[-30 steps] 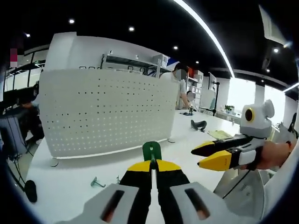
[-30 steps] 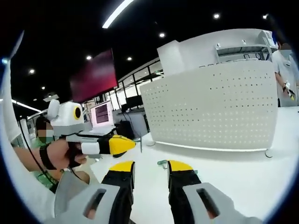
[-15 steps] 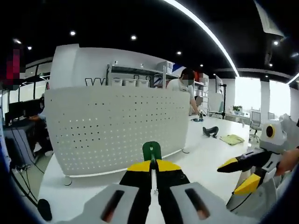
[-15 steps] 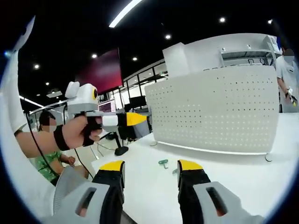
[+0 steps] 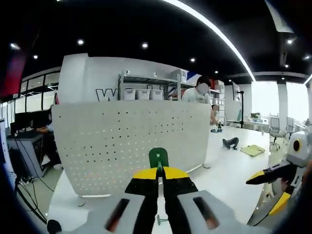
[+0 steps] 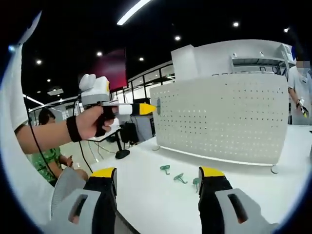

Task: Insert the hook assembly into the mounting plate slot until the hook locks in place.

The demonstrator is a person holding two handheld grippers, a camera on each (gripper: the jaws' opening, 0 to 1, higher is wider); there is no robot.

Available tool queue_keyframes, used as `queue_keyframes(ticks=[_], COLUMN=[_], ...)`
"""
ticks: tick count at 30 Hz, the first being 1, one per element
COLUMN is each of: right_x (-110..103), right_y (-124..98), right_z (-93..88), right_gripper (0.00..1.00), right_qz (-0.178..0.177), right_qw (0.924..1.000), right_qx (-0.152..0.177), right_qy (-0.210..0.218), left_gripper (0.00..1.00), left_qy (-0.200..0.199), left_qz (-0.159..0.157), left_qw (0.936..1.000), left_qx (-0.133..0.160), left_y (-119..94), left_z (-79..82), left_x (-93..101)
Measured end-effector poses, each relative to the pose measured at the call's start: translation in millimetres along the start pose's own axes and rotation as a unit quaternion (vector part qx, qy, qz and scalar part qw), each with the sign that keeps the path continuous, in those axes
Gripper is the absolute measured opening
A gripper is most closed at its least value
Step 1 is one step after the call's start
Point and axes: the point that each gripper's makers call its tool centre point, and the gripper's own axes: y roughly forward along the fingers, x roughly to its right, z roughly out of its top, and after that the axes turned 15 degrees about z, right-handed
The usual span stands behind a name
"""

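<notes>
Only right gripper view shows spare hooks (image 6: pixel 179 178) between its spread hand-held gripper (image 6: pixel 157 173).

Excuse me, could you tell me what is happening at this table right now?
A person holds a gripper in each hand. The left gripper is shut on a green hook, raised in front of the white perforated mounting plate that stands on the table. The right gripper is open, and more green hooks lie on the table.

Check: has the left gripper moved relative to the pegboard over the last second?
Yes. In the right gripper view, the left gripper rose and closed in on the pegboard edge.
</notes>
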Motion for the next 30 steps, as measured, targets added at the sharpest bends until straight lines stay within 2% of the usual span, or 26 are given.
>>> queue_keyframes(ticks=[11, 16, 24, 30], right_x=[-1, -1, 0, 2], right_y=[-4, -6, -10, -13], right_z=[-3.4, -4.0, -3.9, -5.9], right_gripper=[0.7, 0.73, 0.74, 0.74], right_qz=[-0.012, -0.021, -0.024, -0.029], right_qw=[0.9999, 0.9997, 0.9997, 0.9996], right_qx=[0.004, 0.008, 0.008, 0.006], right_qy=[0.002, -0.001, -0.004, 0.0], left_gripper=[0.02, 0.02, 0.02, 0.02], left_qy=[0.011, 0.014, 0.022, 0.032], left_qz=[0.039, 0.051, 0.082, 0.095], left_qw=[0.999, 0.9983, 0.9956, 0.9943], left_qx=[0.018, 0.025, 0.039, 0.038], left_y=[19, 27, 39, 50], left_z=[24.4, 33.7, 44.3, 46.2], left_x=[-24.0, -36.0, -52.7, -60.6])
